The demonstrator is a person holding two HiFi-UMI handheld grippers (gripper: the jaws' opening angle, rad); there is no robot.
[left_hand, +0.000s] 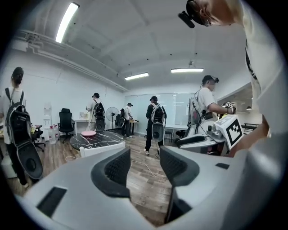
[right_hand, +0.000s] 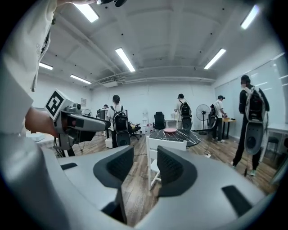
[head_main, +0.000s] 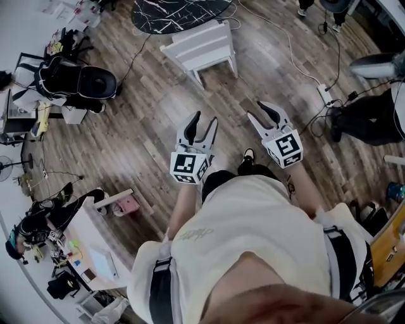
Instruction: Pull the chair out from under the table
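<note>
Plate (right_hand: 170,130) atop table (right_hand: 189,137): gripper views only

The chair (head_main: 202,47) is showing plain white all over. The round table (head_main: 177,12) is showing black with thin white veins, like marble, and the plate (right_hand: 170,130) on it is showing pink. The floor (head_main: 145,120) is showing brown wood planks. The left gripper (head_main: 205,118) and the right gripper (head_main: 264,112) are showing light grey bodies with black ribbed pads (left_hand: 118,168). Their cubes (head_main: 188,166) are carrying black-and-white square markers. The person is wearing a cream shirt (head_main: 253,221).
</note>
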